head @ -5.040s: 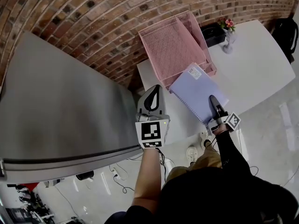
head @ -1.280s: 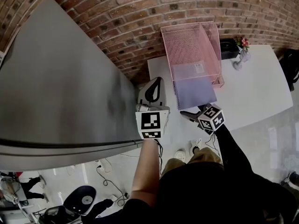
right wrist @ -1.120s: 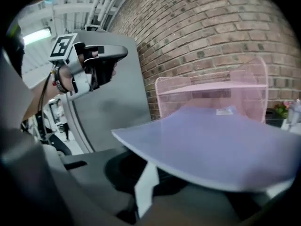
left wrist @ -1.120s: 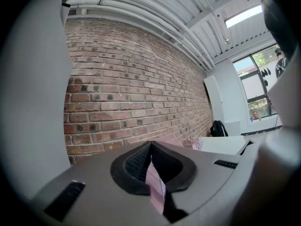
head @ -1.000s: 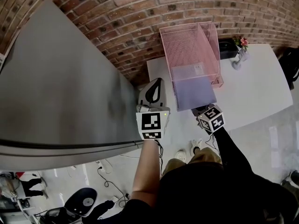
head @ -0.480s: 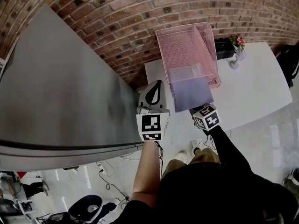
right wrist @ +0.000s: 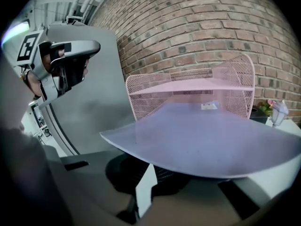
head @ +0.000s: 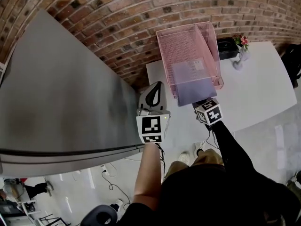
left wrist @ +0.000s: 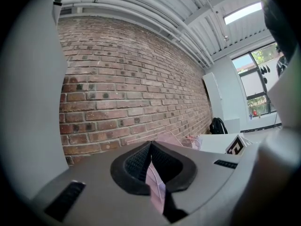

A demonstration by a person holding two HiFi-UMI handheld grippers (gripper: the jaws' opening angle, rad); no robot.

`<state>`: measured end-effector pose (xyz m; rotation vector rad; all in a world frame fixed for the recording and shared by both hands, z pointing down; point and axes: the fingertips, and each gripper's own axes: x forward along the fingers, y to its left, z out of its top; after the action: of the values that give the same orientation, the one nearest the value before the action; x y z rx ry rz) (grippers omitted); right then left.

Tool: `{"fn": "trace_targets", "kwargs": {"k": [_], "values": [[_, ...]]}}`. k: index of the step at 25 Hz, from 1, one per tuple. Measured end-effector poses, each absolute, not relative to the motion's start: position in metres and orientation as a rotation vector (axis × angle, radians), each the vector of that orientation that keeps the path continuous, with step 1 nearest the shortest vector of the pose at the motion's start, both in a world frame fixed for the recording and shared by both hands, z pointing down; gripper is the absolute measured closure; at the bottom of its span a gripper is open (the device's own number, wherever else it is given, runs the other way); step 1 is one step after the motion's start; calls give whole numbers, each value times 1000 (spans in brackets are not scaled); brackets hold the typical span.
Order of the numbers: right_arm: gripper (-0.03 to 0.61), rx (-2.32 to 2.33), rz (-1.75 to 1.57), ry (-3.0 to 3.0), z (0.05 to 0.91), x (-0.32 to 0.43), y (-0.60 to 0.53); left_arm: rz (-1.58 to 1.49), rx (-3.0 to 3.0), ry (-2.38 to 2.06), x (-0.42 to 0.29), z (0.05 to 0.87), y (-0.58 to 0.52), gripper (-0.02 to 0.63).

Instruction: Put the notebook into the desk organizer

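A pink mesh desk organizer (head: 183,41) stands on the white table (head: 254,84) against the brick wall. The lavender notebook (head: 194,84) lies flat in its lower tier, with its near part sticking out over the front. My right gripper (head: 200,103) is shut, its tips against and just under the notebook's near edge, not clamped on it. In the right gripper view the notebook (right wrist: 207,135) spreads above the shut right gripper (right wrist: 149,169) toward the organizer (right wrist: 155,91). My left gripper (head: 157,85) is held up left of the organizer, shut and empty; in its own view the left gripper (left wrist: 150,149) faces the wall.
A tall grey metal panel (head: 61,93) fills the left. A small vase with flowers (head: 241,51) and a black object (head: 226,47) sit on the table behind the organizer. A dark bag (head: 295,55) is at the far right. Cables lie on the floor below.
My right gripper has moved toward the organizer and the notebook has slid further into the lower tier. The left gripper has stayed where it was.
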<state>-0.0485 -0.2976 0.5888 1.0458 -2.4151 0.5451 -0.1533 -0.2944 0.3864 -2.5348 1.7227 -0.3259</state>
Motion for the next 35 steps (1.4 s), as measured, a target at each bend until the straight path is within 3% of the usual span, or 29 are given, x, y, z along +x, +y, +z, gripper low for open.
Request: {"fn": "trace_targets", "kwargs": {"k": [35], "values": [[555,1194,467,-2456,573,-57,-382,-389,-2511,1752,-154,392,-322,598]]}}
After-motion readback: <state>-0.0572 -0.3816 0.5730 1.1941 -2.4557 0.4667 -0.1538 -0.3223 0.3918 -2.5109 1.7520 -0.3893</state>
